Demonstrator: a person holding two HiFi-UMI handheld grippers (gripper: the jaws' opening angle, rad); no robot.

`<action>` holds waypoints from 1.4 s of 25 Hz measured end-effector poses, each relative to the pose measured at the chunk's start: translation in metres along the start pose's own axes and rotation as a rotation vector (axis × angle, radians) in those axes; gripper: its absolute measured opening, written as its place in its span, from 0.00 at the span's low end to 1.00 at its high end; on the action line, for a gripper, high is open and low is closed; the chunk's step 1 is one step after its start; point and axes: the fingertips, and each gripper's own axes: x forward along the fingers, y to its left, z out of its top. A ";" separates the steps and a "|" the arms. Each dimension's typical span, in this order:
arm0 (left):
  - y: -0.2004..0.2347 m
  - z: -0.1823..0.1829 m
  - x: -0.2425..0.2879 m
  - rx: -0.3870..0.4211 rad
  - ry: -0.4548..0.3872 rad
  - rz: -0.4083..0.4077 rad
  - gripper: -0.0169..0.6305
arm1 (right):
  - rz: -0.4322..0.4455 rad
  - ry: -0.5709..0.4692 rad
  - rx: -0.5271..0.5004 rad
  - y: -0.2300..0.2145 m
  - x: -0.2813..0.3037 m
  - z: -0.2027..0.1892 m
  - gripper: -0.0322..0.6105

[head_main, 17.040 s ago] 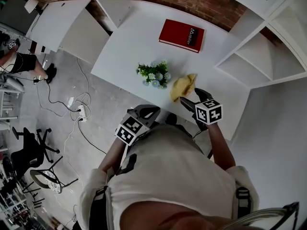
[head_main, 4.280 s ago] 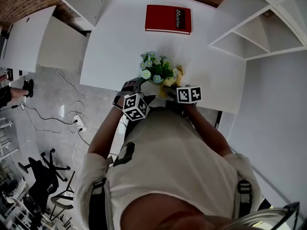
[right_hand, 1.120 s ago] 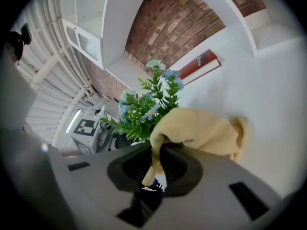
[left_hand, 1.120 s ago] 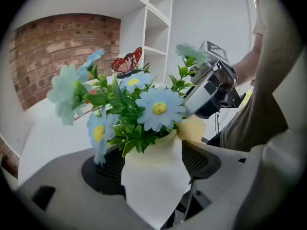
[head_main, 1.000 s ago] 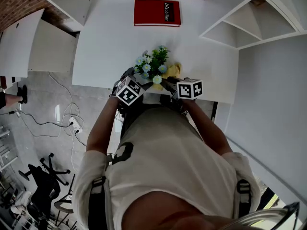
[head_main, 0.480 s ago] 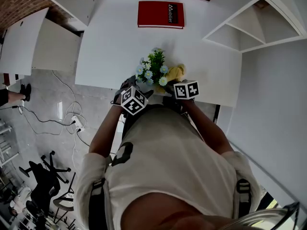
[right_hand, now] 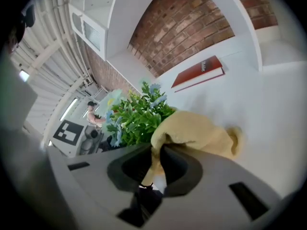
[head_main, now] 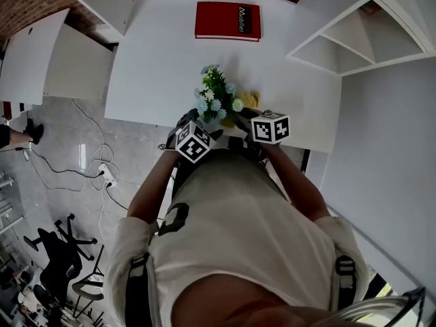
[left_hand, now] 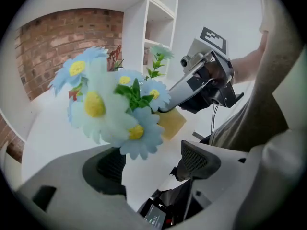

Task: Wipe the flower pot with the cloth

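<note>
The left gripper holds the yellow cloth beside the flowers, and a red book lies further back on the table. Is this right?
Not quite: the right gripper holds the yellow cloth, as the right gripper view shows. It is beside the flowers, and the red book lies further back on the table.

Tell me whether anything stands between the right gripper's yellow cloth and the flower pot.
Nothing visible: the yellow cloth, pinched in the right gripper, sits beside the green foliage above the white pot the left gripper holds.
</note>
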 end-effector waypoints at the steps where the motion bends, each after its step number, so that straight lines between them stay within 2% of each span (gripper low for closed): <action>1: -0.001 0.001 0.001 0.009 -0.001 0.005 0.62 | 0.000 -0.008 0.002 0.000 0.000 0.001 0.14; 5: -0.001 0.000 0.002 0.039 -0.001 0.013 0.62 | 0.001 -0.022 0.017 -0.005 0.001 -0.002 0.14; 9: -0.002 -0.001 0.003 0.040 0.000 0.003 0.62 | -0.051 0.043 0.014 -0.022 0.011 -0.023 0.14; 14: 0.000 0.000 0.004 0.039 -0.008 0.010 0.62 | -0.067 0.087 0.103 -0.040 0.024 -0.042 0.14; 17: 0.004 -0.001 0.004 0.044 -0.011 0.019 0.62 | -0.063 0.097 0.110 -0.041 0.026 -0.046 0.14; 22: 0.013 0.004 0.005 0.019 -0.012 0.018 0.62 | -0.076 0.101 0.108 -0.037 0.022 -0.042 0.14; 30: -0.008 0.008 0.009 0.060 -0.017 -0.042 0.62 | -0.006 -0.010 0.085 -0.003 0.001 0.001 0.14; 33: -0.012 0.009 0.011 0.088 -0.013 -0.045 0.62 | -0.019 -0.013 0.101 -0.009 0.004 0.000 0.14; 35: -0.017 0.009 0.014 0.094 -0.010 -0.076 0.62 | -0.034 0.002 0.123 -0.018 0.008 -0.007 0.14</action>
